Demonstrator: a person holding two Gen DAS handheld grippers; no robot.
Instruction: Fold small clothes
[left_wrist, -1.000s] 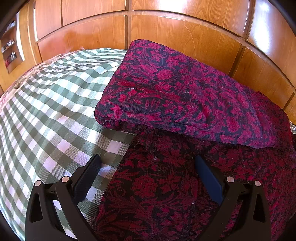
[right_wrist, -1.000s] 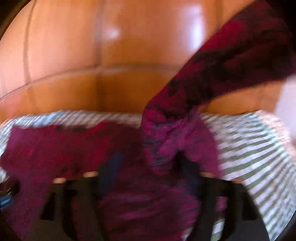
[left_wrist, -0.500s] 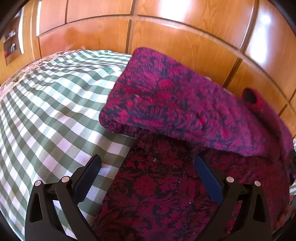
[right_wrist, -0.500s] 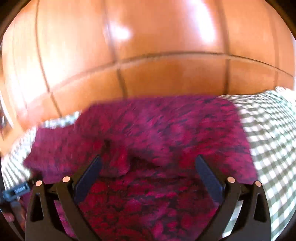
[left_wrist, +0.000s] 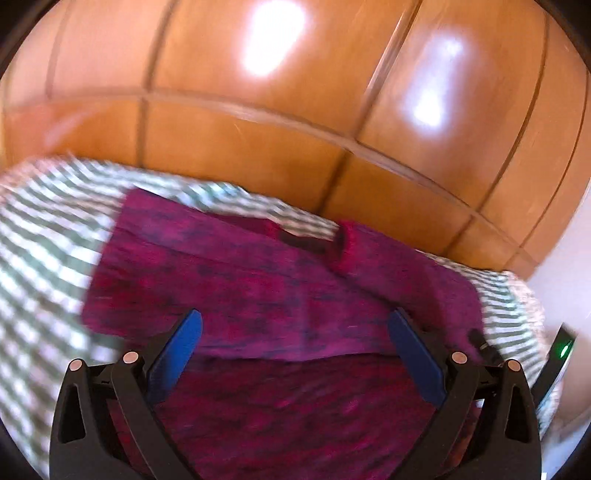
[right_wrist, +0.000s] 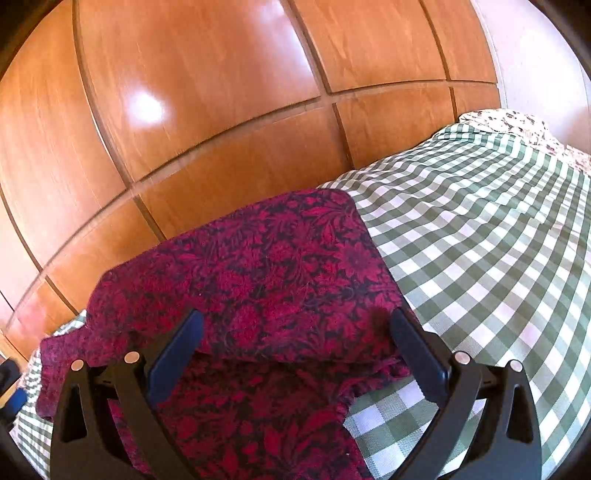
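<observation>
A small crimson garment with a dark floral print (right_wrist: 280, 273) lies on the green-and-white checked cloth (right_wrist: 480, 236), its sleeves folded across the body. It also shows, blurred, in the left wrist view (left_wrist: 280, 295), with the red collar (left_wrist: 340, 243) at the far side. My left gripper (left_wrist: 293, 336) is open and empty just above the garment's near part. My right gripper (right_wrist: 295, 336) is open and empty over the folded edge of the garment.
Glossy wooden wardrobe panels (right_wrist: 221, 122) rise right behind the checked surface. A floral-print bedcover edge (right_wrist: 517, 122) shows at the far right. A dark device with a green light (left_wrist: 561, 350) is at the right edge of the left wrist view.
My right gripper has let go of the sleeve, which now lies folded over the body. My left gripper has swung right and tilted up, so its view is blurred.
</observation>
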